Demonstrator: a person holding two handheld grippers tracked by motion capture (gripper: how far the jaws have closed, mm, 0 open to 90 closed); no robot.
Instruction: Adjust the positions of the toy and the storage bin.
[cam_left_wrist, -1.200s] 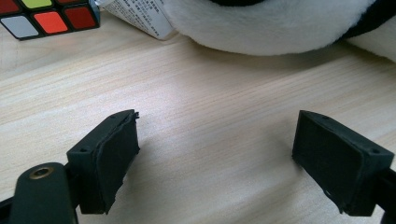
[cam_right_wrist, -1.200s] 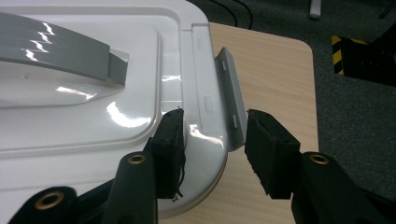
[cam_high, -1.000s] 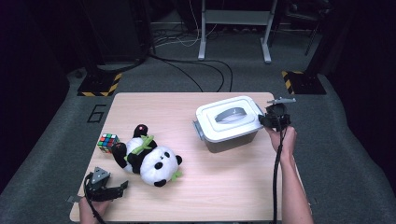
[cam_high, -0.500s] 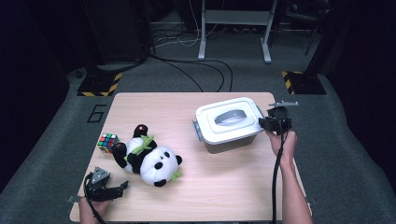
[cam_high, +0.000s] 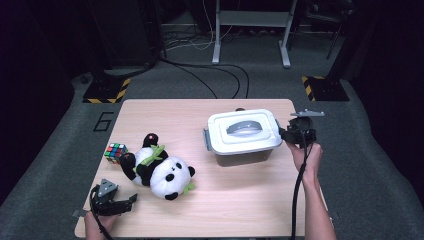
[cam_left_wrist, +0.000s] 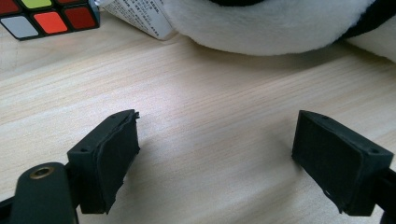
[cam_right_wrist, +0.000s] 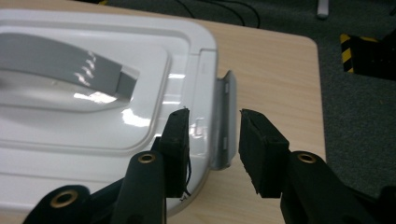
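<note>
A white lidded box (cam_high: 244, 131) with a grey handle stands on the right half of the wooden table (cam_high: 240, 200). My right gripper (cam_high: 283, 134) is at the box's right end. In the right gripper view its jaws straddle the grey side latch (cam_right_wrist: 225, 121) of the box (cam_right_wrist: 93, 93), and a narrow gap shows beside the latch. A plush panda (cam_high: 160, 170) lies left of centre. My left gripper (cam_high: 129, 201) rests low at the table's front left, open, and in its own view (cam_left_wrist: 217, 158) only bare wood lies between the pads, with the panda (cam_left_wrist: 280, 23) just beyond.
A colour cube (cam_high: 115, 152) sits beside the panda's feet and appears at the top left (cam_left_wrist: 46, 16) in the left gripper view. Beyond the table's right edge lies grey floor with a yellow-black striped stand foot (cam_right_wrist: 369, 51). Cables and metal stand legs (cam_high: 250, 30) are behind the table.
My right gripper has crept slightly nearer along the box's right end. The left gripper, panda and cube have not moved.
</note>
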